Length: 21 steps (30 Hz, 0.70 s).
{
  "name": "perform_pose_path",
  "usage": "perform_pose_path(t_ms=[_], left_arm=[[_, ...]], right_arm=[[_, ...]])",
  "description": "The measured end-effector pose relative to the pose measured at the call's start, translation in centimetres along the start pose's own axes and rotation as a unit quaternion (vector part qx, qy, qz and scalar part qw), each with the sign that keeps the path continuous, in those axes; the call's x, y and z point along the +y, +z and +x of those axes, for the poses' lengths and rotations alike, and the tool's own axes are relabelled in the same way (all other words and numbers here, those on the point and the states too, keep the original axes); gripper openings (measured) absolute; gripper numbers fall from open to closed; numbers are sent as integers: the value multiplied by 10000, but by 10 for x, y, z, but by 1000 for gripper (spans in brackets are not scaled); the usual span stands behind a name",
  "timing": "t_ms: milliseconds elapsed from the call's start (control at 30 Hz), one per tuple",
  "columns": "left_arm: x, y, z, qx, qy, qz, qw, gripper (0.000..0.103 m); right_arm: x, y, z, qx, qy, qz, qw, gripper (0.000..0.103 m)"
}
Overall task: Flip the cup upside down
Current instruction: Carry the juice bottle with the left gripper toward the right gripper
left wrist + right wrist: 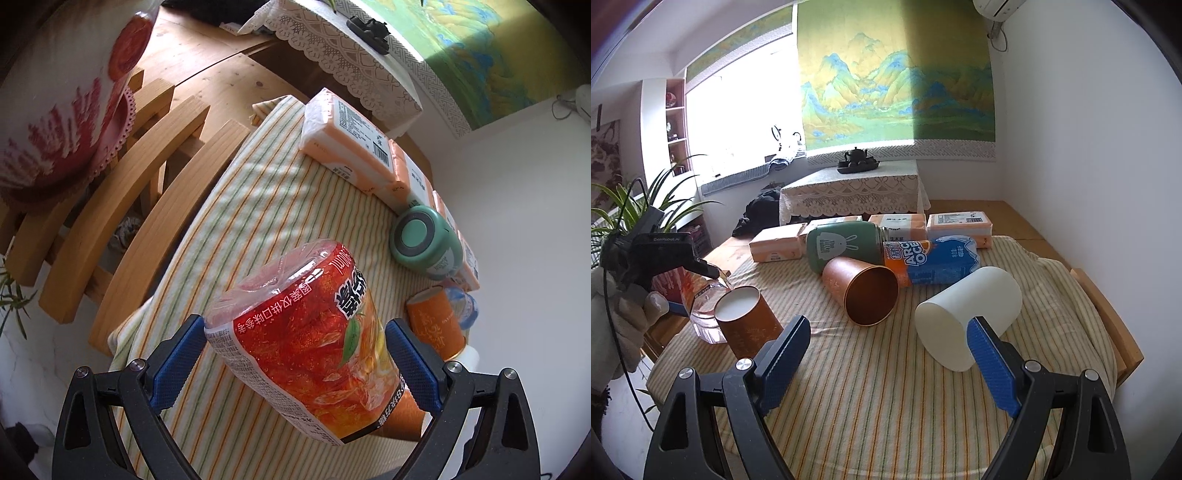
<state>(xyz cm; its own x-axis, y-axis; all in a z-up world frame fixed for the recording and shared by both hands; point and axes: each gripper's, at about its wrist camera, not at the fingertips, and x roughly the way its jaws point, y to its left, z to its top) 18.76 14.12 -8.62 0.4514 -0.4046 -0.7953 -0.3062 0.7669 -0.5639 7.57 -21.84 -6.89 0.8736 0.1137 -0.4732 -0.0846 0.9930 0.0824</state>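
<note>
My left gripper is shut on a red-labelled plastic bottle, whose base points away from the camera, over the striped cloth. In the right wrist view that bottle hangs at the table's left edge in a gloved hand's gripper. Next to it stands an orange cup, upside down with its white base up. A second orange cup lies on its side, mouth toward me. A white cup also lies on its side, just beyond my right finger. My right gripper is open, with nothing between its fingers.
A green flask and a blue-and-orange bottle lie behind the cups, with tissue packs along the back edge. A wooden chair back stands left of the table, a white wall to its right. A potted plant is at far left.
</note>
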Motion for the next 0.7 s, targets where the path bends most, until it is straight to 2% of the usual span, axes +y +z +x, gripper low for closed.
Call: perform_pose_path(t_ms=[167,300,500,700], left_arm=[[8,-10,-8,68,-209,-81,9997,98],[12,-20,-13,113,-224,-32,9997,98],[14,-46,-20,250,-165,215,9993,98],[-4,-79,-17,450,-227,591,9970,98]], right_arm=[[2,-1,-3,-19,7,-15,10000,84],[4,-2,-4,-9,15,-25,10000,84],[5,-4,-5,-2,15,-28,10000,84],[6,-7,-6,30,28,-42,10000,84]])
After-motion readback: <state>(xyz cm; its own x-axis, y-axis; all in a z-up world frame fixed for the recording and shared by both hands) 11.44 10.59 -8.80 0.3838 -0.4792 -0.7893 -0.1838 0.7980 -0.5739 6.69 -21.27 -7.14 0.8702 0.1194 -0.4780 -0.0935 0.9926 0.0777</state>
